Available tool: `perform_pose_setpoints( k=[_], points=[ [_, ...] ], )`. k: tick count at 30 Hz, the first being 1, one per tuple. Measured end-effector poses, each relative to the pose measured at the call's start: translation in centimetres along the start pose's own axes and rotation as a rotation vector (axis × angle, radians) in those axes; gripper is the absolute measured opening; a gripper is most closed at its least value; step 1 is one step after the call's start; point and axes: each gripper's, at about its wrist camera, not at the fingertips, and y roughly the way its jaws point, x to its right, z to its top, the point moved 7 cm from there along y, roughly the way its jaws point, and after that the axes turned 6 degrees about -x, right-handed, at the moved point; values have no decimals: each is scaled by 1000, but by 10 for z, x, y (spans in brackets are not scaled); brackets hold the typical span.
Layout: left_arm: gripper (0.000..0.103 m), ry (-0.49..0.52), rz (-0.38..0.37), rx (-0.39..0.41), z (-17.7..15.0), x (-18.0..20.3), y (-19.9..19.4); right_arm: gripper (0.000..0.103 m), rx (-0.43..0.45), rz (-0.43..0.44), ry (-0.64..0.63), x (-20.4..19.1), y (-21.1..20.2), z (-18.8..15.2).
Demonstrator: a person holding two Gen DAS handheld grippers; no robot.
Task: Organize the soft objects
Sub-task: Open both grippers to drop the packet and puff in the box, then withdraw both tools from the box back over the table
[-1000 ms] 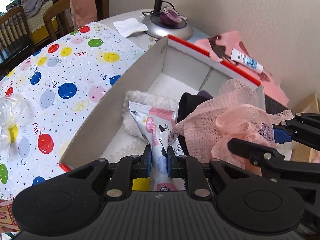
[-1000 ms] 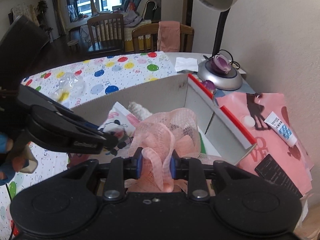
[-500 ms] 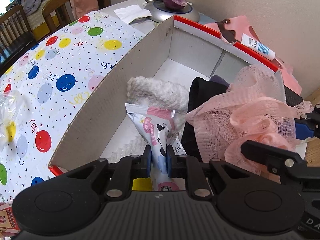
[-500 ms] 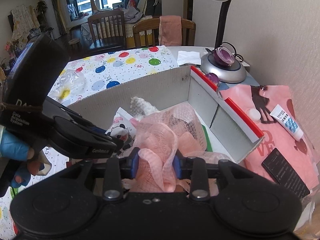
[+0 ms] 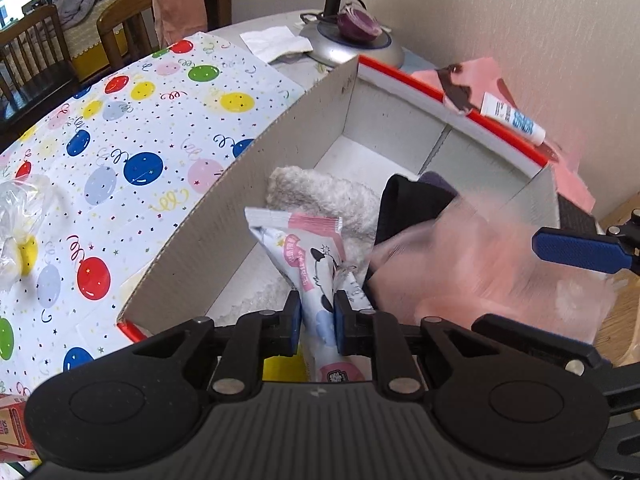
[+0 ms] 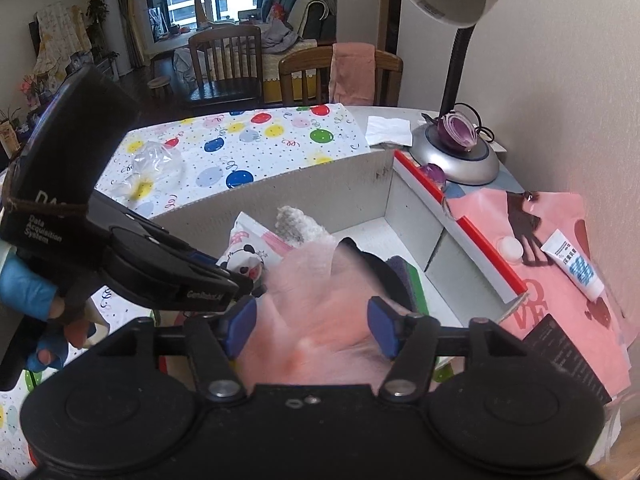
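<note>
Right gripper (image 6: 311, 328): fingers, clamped half a second ago, now spread apart; pink mesh puff (image 6: 316, 312) released, blurred, dropping into the box (image 5: 224, 216). Left gripper (image 5: 316, 322): fingers clamped on panda packet (image 5: 308, 264), near-left in box. Puff judged placed; packet remains.

A pink mesh bath pouf (image 6: 316, 320), motion-blurred, is lying crumpled over a black cloth (image 5: 412, 208) inside the white cardboard box (image 5: 224, 208). A panda-printed soft packet (image 5: 308, 256) is standing tilted beside a fluffy cream towel (image 5: 320, 196).
</note>
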Motion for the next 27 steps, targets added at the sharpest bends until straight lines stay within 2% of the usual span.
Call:
perform_pose_setpoints(
  k=[15, 16, 18, 20, 25, 27],
  points=[
    [19, -43, -73, 102, -7, -6, -41, 68, 72, 35, 43, 7, -34, 2],
    [22, -44, -77, 113, -8, -6, -46, 68, 80, 38, 42, 6, -37, 2],
    [34, -39, -88, 131, -11, -4, -54, 71, 97, 46, 41, 4, -44, 2],
    [63, -36, -103, 149, -14, -2, -63, 71, 111, 58, 41, 2, -49, 4],
    [63, -28, -123, 213, -25, -1, -91, 73, 148, 88, 40, -7, -64, 7],
    [64, -24, -117, 232, -31, -2, -102, 78, 164, 116, 33, -14, -71, 9]
  ],
)
